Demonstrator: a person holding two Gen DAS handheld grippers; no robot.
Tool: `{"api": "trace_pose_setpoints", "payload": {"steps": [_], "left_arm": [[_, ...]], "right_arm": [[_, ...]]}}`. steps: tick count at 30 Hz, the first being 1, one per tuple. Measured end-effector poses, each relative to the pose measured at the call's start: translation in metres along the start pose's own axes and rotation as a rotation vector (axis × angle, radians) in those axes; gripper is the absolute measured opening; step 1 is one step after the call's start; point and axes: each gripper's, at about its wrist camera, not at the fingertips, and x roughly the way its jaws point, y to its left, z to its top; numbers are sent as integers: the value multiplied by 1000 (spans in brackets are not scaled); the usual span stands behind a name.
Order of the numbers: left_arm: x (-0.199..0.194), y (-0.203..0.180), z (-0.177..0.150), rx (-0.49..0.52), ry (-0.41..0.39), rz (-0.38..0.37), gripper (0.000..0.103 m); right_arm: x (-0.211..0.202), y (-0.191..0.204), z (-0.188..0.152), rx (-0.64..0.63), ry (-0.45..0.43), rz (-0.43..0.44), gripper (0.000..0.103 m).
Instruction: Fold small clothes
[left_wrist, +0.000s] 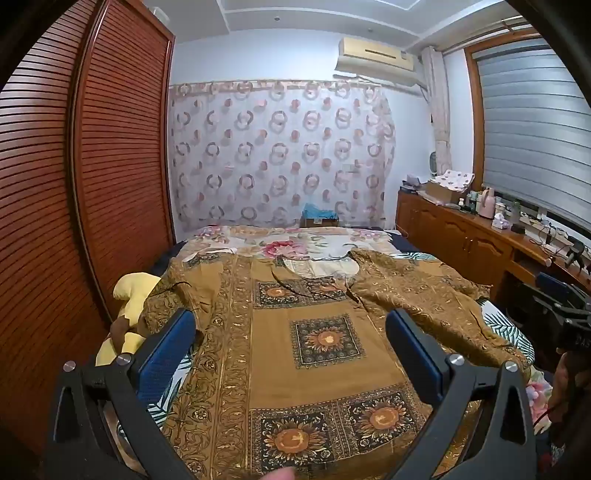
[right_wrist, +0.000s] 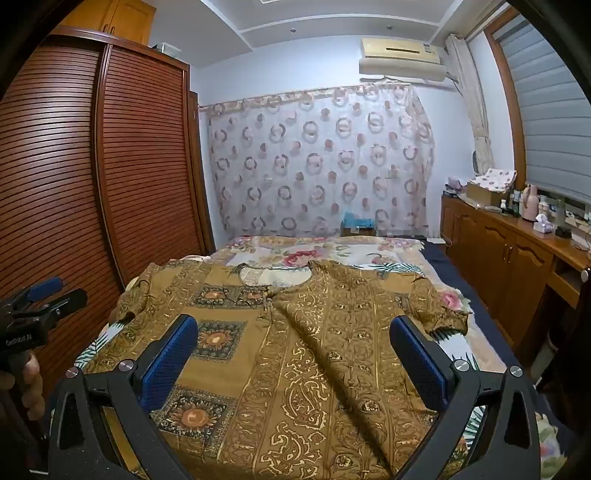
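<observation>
Spread flat, front up, across a floral bed: mustard-brown short-sleeved tunic (left_wrist: 325, 332) printed with sunflower squares and paisley borders, neckline toward the far end, right half creased diagonally.

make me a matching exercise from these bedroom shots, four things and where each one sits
Things:
1. brown patterned garment
2. air conditioner
3. yellow plush toy
4. pink jug

Places:
A. high on the wall above the curtain
B. on the wooden cabinet under the window
C. spread flat on the bed
D. at the bed's edge beside the slatted wardrobe

Pairs: 1-C, 2-A, 3-D, 4-B
</observation>
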Motion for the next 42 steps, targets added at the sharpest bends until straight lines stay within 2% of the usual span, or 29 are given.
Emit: {"api": "trace_pose_setpoints", "payload": {"steps": [42], "left_arm": [[4, -5, -6, 0, 3, -2, 103]], "right_arm": [[-2, 3, -3, -10, -12, 0, 103]]}}
